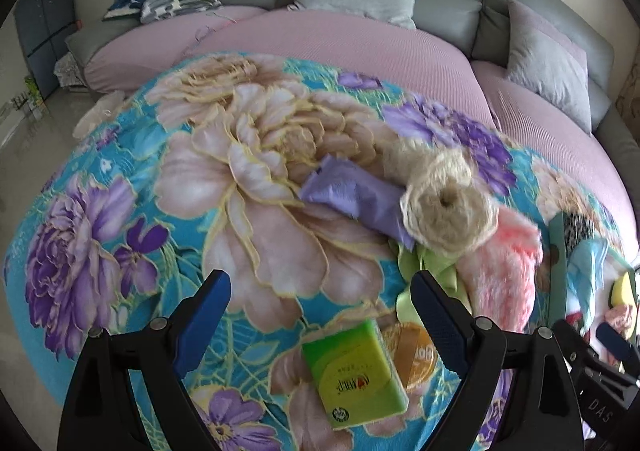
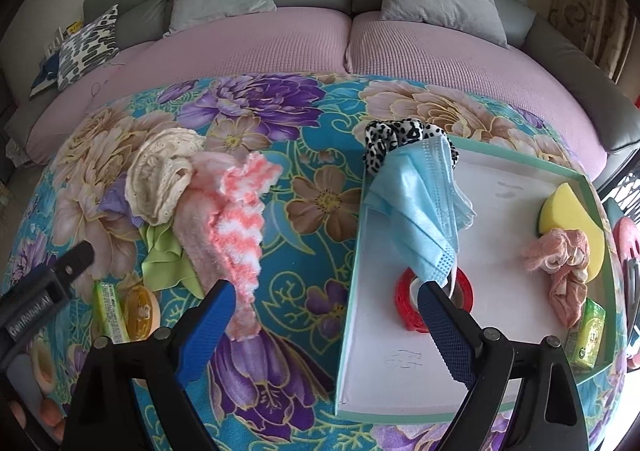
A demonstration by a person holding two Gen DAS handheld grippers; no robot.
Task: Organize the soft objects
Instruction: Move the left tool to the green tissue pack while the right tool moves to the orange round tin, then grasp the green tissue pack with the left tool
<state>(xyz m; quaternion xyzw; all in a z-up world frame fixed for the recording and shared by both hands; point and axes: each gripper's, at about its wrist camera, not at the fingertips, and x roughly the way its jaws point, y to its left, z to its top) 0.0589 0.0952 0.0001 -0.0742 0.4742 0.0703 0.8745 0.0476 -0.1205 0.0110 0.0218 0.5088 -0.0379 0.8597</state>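
Several soft things lie heaped on the floral blanket [image 1: 120, 179]: a cream crocheted piece [image 1: 444, 207] on top of a purple cloth [image 1: 352, 195] and a green cloth [image 1: 424, 263], with a pink-and-white fluffy towel [image 1: 504, 271] beside them. The left hand-held gripper [image 1: 320, 307] hangs over the blanket just short of this heap, its jaws wide apart with nothing between them; the heap sits beyond and toward its right finger. Between the fingers below lies a green tissue pack [image 1: 352, 371], its print too blurred to read, touching a roll of tan tape [image 1: 412, 351].

The right hand-held gripper [image 2: 324, 303] also stands wide apart and empty. Its left finger is next to the fluffy towel's end, its right finger over the tray [image 2: 520, 187].

The left tool's body, seen from the right wrist, carries white lettering I cannot make out. Faint scribbles mark the tray floor, unreadable.

The white, teal-rimmed tray holds a blue face mask [image 2: 420, 211] draped over its near wall, a leopard-print scrunchie [image 2: 396, 139] at its corner, red tape [image 2: 432, 299], a pink scrunchie [image 2: 560, 263], a yellow sponge [image 2: 576, 227] and another green tissue pack [image 2: 588, 331].
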